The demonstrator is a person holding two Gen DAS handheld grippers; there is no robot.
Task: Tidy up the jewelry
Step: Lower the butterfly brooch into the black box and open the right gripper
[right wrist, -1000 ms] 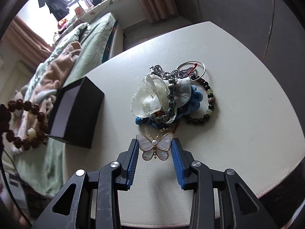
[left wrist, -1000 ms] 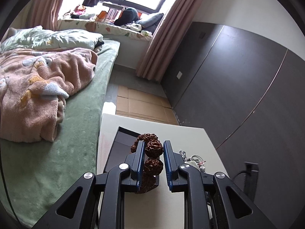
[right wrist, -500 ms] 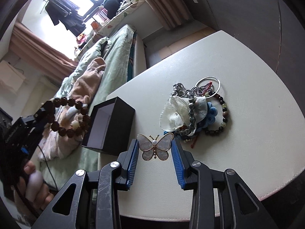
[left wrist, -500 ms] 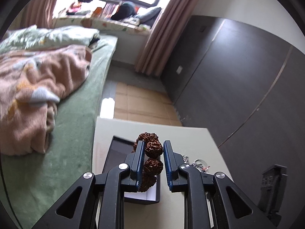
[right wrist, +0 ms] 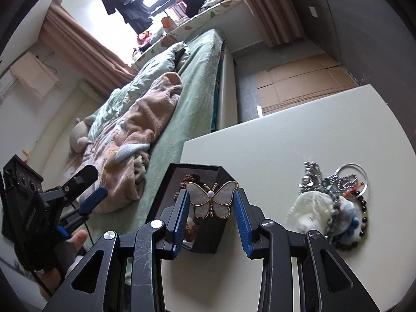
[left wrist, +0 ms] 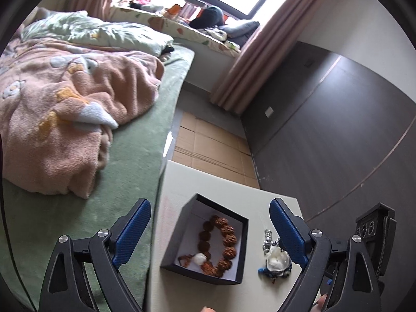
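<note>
Left gripper (left wrist: pixel 209 230): our fingers are spread wide and hold nothing; they hang above the black box (left wrist: pixel 182 236), so the left wrist view looks straight down into it.

Bead bracelet (left wrist: pixel 218 244): it lies inside the box in a loose loop on the pale lining, brown seed-like beads with one white bead at the near end. We judge this piece as sorted.

Right gripper (right wrist: pixel 210 208): we are pinching the butterfly brooch (right wrist: pixel 210 199) between the blue pads, wings flat to the camera. We hold it by the wing edges, probably so the pearl body and gold rim stay free of the pads.

Brooch position: it is in the air, lined up in front of the box's open top in the right wrist view; we cannot tell how high above it.

Jewelry pile (right wrist: pixel 330 202): a tangle of silver chain, a ring, dark beads, a white flower and blue pieces sits on the bench (right wrist: pixel 299 135), beside the box and apart from it.

Next step, as we judge it: lower the brooch into the box clear of the bracelet, then return for the pile.

Risk: the box sits near the bench edge by the bed (left wrist: pixel 135 156); a nudge could shift it.
</note>
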